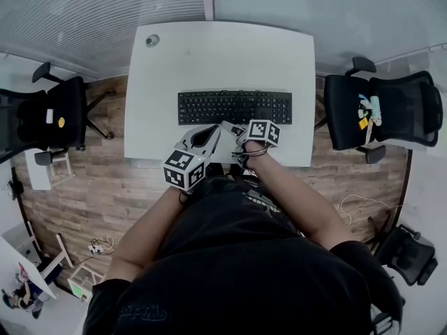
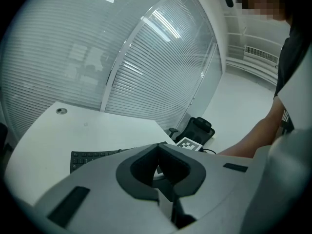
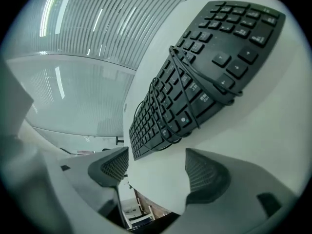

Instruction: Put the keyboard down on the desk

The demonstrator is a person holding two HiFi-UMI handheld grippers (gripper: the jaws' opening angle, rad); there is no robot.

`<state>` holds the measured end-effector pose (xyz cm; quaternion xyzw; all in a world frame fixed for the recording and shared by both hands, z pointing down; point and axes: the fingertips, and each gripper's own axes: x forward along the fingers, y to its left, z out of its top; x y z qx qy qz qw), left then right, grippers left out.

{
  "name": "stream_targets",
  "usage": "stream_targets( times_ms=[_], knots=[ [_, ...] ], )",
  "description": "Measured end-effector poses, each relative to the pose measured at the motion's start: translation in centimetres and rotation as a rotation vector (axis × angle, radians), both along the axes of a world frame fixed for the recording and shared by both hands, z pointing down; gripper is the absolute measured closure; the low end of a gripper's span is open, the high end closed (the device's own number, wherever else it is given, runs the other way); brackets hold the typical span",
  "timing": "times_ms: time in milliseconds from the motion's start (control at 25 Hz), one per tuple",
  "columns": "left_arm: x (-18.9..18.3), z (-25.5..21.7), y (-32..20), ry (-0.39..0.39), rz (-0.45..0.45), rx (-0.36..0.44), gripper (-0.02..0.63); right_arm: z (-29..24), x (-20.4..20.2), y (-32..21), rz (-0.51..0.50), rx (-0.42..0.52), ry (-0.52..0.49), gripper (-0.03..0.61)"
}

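Black and flat on the white table (image 1: pixel 209 54), the keyboard (image 1: pixel 234 107) lies square to the table's near edge with its cord (image 3: pixel 233 94) looped round its body. No claw is touching it. The right claw (image 3: pixel 161 172) is spread wide and empty just short of the keyboard's near side. Bare tabletop and the table's front edge show between its ribbed pads (image 3: pixel 207 174). The left claw (image 2: pixel 159 150) is drawn together at its tips with nothing gripped. It is raised at the near side of the keyboard, close beside the right claw. Beyond the keyboard a broad band of bare tabletop runs to the far edge, broken only by a small round grommet (image 1: pixel 152 40) off the keyboard's far left corner. Narrower strips of table lie free at either end of the keyboard. Past the table's sides, over wood flooring (image 1: pixel 105 187), a black office chair (image 1: pixel 59 114) stands to the left of the keyboard. Another chair (image 1: pixel 380 110) stands to its right.
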<state>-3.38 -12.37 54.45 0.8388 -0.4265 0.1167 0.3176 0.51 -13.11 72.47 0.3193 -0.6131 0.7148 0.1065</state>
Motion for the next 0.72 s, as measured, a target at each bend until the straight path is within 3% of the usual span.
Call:
stream_targets(
  times_ms=[240,360,560,720],
  knots=[
    [1.0,-0.7,1.0,0.0,-0.019,0.023,0.597,-1.4,0.7,0.9,-0.044,0.033,-0.019,0.236],
    [1.7,-0.9,1.6,0.0,-0.021,0.034,0.597,-2.7,1.0,0.9,-0.094,0.1,-0.014,0.241],
    [3.2,-1.5,2.0,-0.001,-0.018,0.06,0.597,-6.3,2.1,0.2,-0.204,0.307,0.036,0.363],
    [4.0,-2.4,2.4,-0.003,-0.014,0.087,0.597,-10.4,2.3,0.2,-0.282,0.464,0.015,0.472]
  ],
)
